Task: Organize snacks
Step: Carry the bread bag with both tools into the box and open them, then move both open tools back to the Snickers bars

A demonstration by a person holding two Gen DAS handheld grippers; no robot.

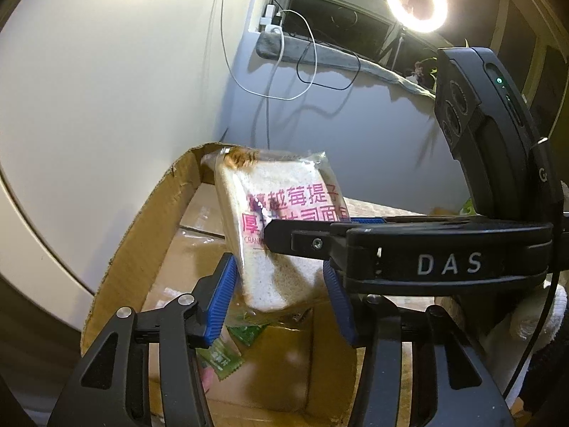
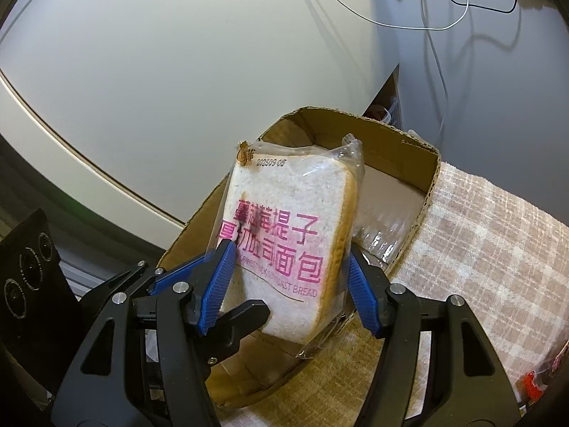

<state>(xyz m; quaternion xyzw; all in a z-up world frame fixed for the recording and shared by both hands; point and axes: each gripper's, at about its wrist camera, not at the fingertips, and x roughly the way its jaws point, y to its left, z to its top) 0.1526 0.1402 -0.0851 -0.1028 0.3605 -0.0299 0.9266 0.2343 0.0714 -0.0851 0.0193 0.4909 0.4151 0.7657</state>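
Observation:
A clear pack of sliced bread (image 1: pixel 281 213) with pink print hangs upright over an open cardboard box (image 1: pixel 142 235). My left gripper (image 1: pixel 281 295) has its blue pads against the pack's lower left and right sides. My right gripper (image 2: pixel 290 281) grips the same bread pack (image 2: pixel 288 220) by its two edges, above the box's rim (image 2: pixel 419 156). In the left wrist view the right gripper's black finger (image 1: pixel 295 242) crosses the pack's face from the right. In the right wrist view a left finger (image 2: pixel 245 316) overlaps the pack's lower left corner.
Green snack packets (image 1: pixel 227 356) lie in the box under the bread. A pink checked cloth (image 2: pixel 480 235) covers the surface right of the box. A white panel (image 2: pixel 160 71) stands behind it, with cables (image 1: pixel 306 71) hanging down the wall. A ring light (image 1: pixel 416 1) glows at upper right.

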